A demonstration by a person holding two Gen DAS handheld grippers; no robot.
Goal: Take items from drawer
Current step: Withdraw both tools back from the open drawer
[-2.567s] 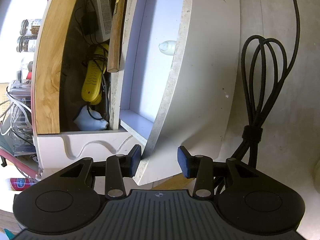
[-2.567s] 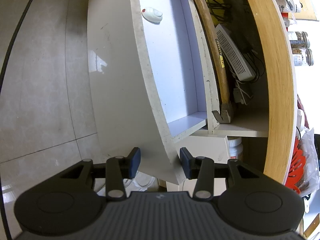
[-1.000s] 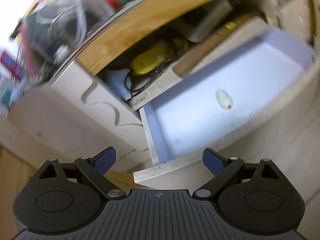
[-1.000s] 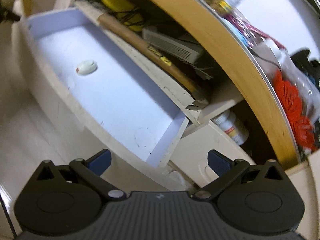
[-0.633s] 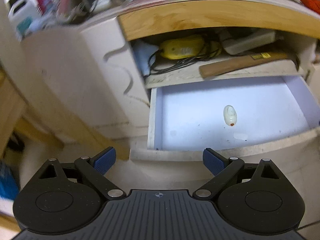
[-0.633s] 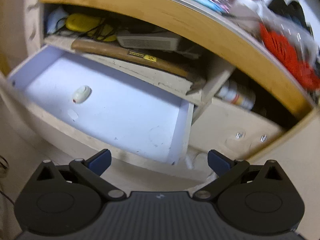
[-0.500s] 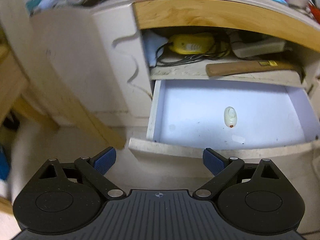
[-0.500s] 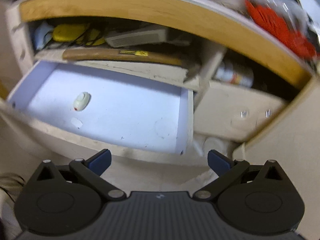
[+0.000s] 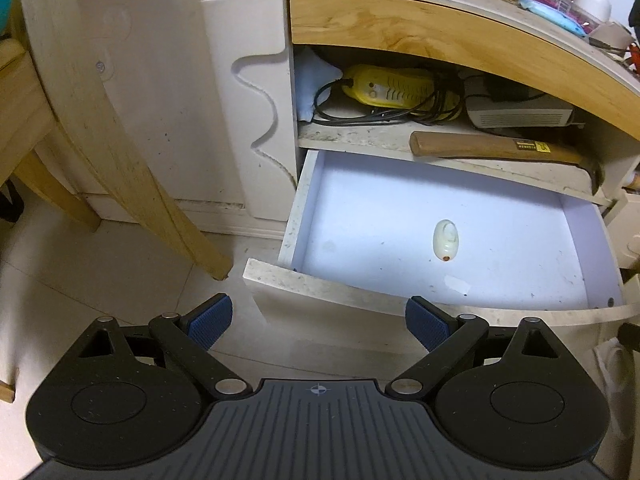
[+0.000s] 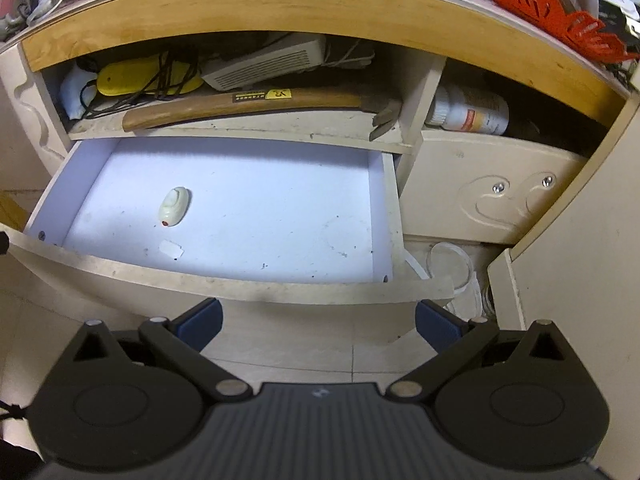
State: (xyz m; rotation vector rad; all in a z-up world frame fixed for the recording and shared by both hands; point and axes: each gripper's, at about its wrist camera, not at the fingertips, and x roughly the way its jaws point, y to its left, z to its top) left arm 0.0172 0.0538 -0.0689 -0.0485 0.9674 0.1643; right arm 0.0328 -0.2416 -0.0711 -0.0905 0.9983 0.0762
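Lying alone in the open drawer (image 9: 304, 216), the white oval (image 9: 445, 239) looks light, hard and smooth; grip its narrow sides. Both tongs, left (image 9: 318, 322) and right (image 10: 318, 322), are wide open and empty.

Home: cluttered cabinet (image 9: 440, 36), hammer (image 10: 248, 106)
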